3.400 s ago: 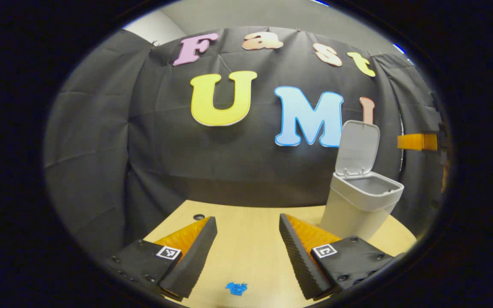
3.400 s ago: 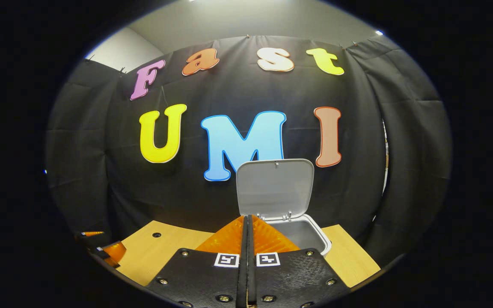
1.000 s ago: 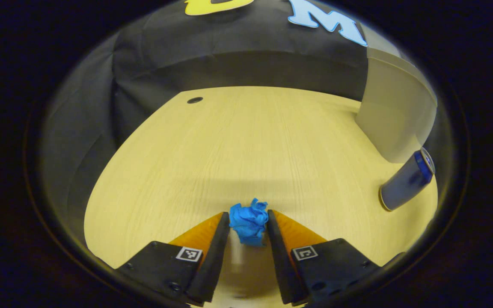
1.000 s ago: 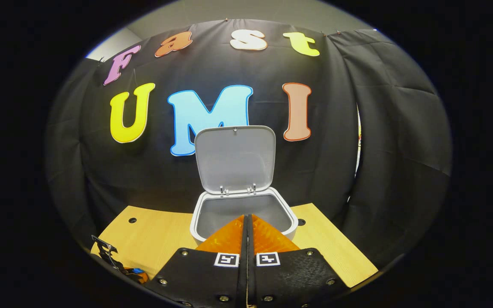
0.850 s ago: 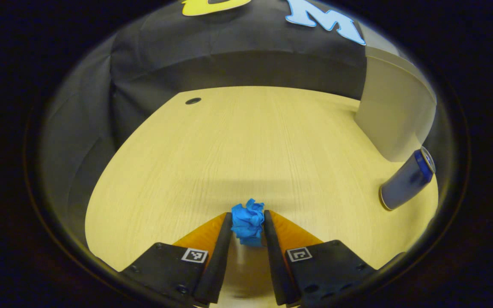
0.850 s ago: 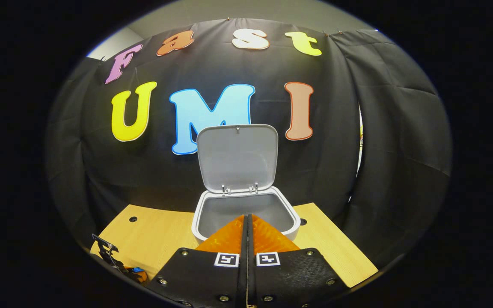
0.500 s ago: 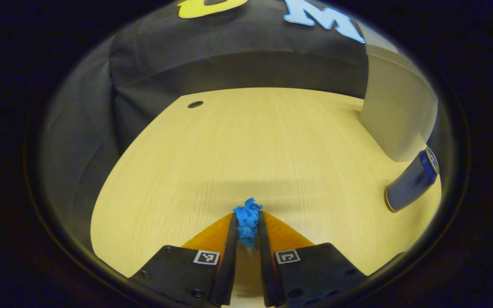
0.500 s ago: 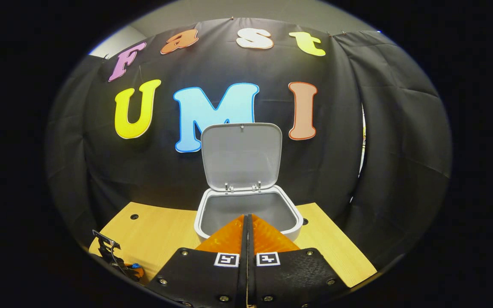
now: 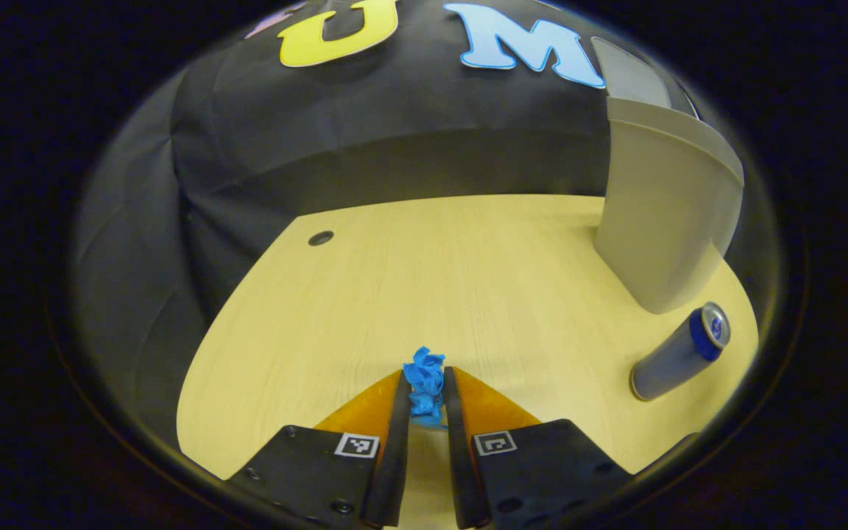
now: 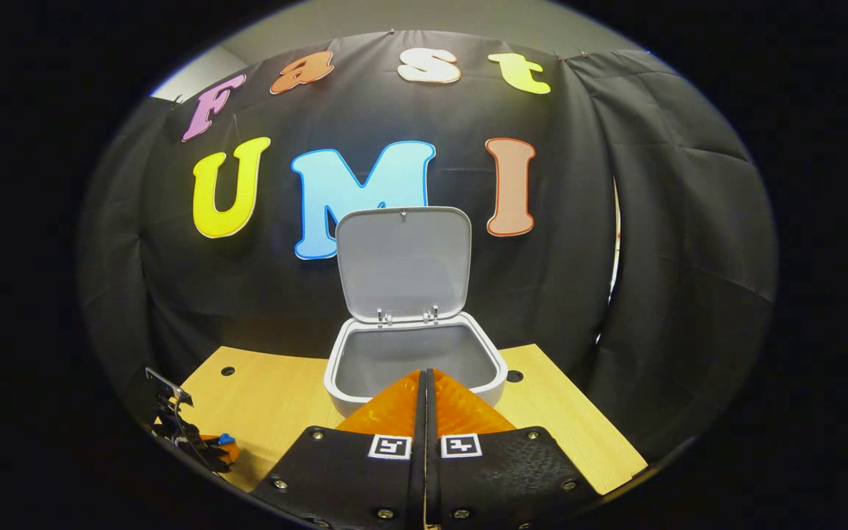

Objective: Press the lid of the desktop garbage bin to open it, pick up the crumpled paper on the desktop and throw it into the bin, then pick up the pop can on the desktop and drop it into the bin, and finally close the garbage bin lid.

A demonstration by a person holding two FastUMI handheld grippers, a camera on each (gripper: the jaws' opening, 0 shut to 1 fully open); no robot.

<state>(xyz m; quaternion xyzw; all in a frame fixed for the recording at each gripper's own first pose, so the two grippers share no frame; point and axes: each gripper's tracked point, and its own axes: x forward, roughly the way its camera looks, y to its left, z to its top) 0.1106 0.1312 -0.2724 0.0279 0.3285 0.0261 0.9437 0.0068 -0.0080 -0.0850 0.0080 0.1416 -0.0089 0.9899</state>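
In the left gripper view, my left gripper (image 9: 424,383) is shut on the blue crumpled paper (image 9: 424,377), squeezed thin between both fingers just above the wooden desktop (image 9: 409,280). The grey bin (image 9: 659,213) stands at the far right, and the pop can (image 9: 678,353) lies on its side in front of it. In the right gripper view, my right gripper (image 10: 425,379) is shut with nothing in it, hanging in front of the bin (image 10: 413,361), whose lid (image 10: 403,261) stands upright and open. The left gripper (image 10: 196,442) with a bit of blue paper shows at the lower left.
A small round hole (image 9: 320,238) sits in the desktop's far left corner. Black cloth closes off the back and sides. Bare desktop lies between the paper and the bin.
My left gripper closed tight on the blue paper, squashing it, then tilted up a little with it. The right gripper stayed shut and barely shifted.
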